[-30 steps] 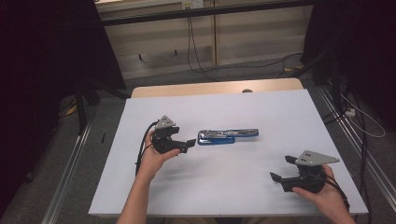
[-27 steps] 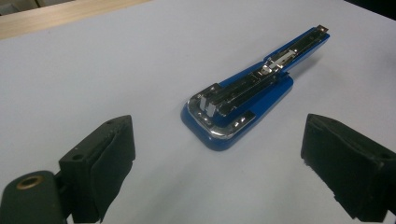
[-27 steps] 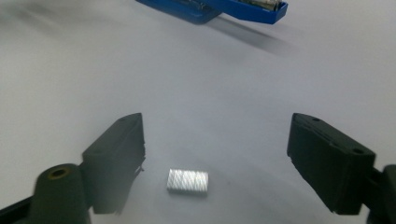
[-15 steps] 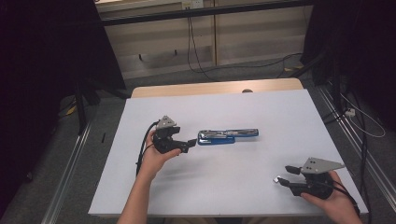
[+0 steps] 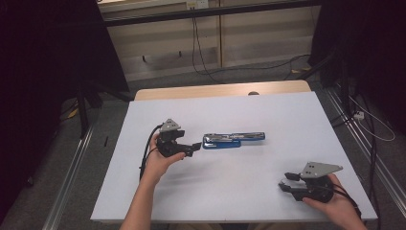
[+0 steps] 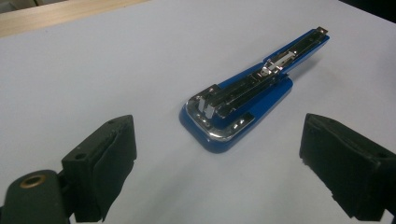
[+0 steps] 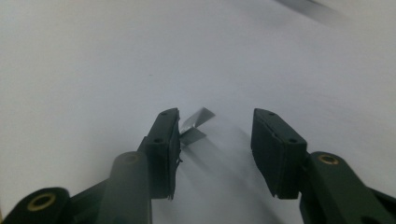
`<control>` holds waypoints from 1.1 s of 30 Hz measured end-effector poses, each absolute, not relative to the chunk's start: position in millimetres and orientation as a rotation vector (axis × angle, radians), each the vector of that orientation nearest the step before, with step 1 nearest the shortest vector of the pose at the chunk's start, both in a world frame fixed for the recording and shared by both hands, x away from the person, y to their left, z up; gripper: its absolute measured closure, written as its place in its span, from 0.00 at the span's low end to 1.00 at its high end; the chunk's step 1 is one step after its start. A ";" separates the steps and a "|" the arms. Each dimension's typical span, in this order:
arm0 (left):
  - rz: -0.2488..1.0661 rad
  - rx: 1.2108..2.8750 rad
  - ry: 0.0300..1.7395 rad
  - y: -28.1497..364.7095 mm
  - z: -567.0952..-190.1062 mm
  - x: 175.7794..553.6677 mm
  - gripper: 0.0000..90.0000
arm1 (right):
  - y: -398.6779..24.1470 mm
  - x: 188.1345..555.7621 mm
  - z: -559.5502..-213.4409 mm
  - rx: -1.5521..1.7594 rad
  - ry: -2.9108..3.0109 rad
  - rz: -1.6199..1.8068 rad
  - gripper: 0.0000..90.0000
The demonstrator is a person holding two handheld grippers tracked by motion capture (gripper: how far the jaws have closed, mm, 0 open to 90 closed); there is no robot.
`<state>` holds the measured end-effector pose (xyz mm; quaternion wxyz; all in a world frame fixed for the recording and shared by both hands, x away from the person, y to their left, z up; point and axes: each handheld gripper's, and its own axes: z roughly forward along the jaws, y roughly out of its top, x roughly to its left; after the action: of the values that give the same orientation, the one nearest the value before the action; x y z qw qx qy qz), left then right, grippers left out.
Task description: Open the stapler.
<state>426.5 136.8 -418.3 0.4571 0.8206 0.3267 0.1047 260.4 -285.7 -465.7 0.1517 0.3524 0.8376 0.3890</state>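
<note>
Black rubber-padded jaws of the left gripper (image 6: 215, 172) stand wide apart with nothing between them, aimed at the near end of a blue stapler (image 6: 250, 100) that lies just ahead on the white table (image 5: 239, 191). That stapler is swung open, its chrome magazine and staple channel facing up, and in the high view it rests near the table's middle, lengthwise across it, just beside the left gripper's tips. It looks stiff and fairly weighty for its size, metal and hard plastic, with smooth painted sides that could slip; the broad rounded base end nearest the jaws seems the safest place to clamp, across its flat sides, not the thin hinged arm, which may swing. The right gripper (image 7: 215, 140) sits low at the near right corner, well apart from the stapler; its jaws have just been closing and now stand partly apart, with a small silvery strip (image 7: 196, 123), likely staples, against the left pad, not yet pinched. Open surface lies all round; only the right hand is close to the near edge.
</note>
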 end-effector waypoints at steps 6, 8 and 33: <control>0.256 2.022 0.812 137.9 -418.3 426.8 0.12 | -284.3 260.7 -465.4 1.010 2.407 1.114 0.66; 0.255 2.021 0.815 137.9 -418.6 427.0 0.12 | -285.0 261.1 -465.2 1.017 2.404 1.116 0.67; 0.258 2.025 0.819 139.5 -418.8 427.9 0.12 | -283.1 259.1 -465.4 1.198 2.321 1.141 0.66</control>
<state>427.9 139.5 -418.8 0.4538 0.8204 0.3316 0.1045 259.1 -283.1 -465.4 0.1449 0.4159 0.8057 0.3960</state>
